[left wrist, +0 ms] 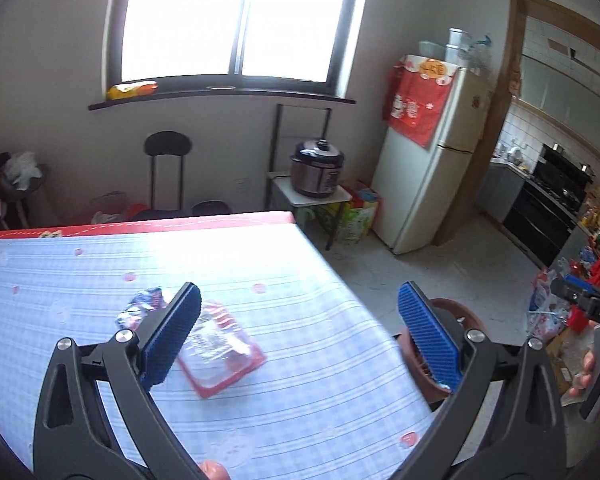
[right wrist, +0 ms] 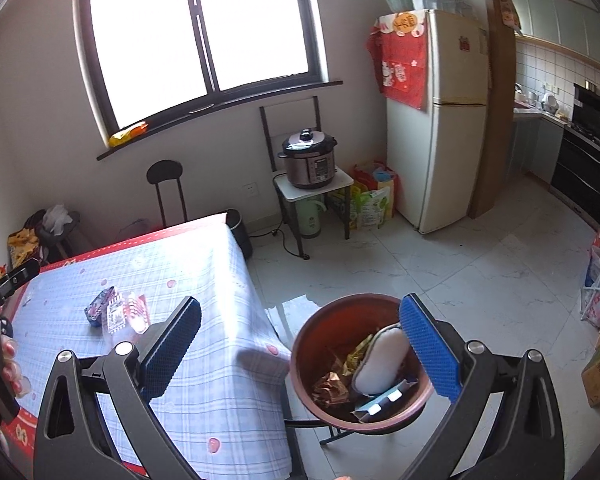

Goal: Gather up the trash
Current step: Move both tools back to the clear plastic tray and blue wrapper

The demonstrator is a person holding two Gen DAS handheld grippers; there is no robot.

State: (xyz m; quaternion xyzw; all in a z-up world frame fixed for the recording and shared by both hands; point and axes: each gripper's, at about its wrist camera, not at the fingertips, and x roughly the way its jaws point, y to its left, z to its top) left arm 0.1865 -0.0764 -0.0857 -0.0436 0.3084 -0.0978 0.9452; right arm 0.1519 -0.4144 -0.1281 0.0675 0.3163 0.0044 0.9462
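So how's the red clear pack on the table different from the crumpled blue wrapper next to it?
The red clear pack is larger, flat and see-through with a red rim; the blue wrapper is smaller, crumpled, opaque and shiny. The pack lies nearer the table's edge. Both rest on the cloth, ungripped, side by side.

Both handheld grippers held wide, nothing between the pads

The left black two-finger gripper with blue ribbed pads (left wrist: 299,336) tilts downward, jaws spread wide and empty; the right black two-finger gripper with blue ribbed pads (right wrist: 300,350) tilts downward likewise, jaws apart and empty; fingers of the right hand (left wrist: 584,372) wrap its handle; the left hand (right wrist: 10,364) grips its own.
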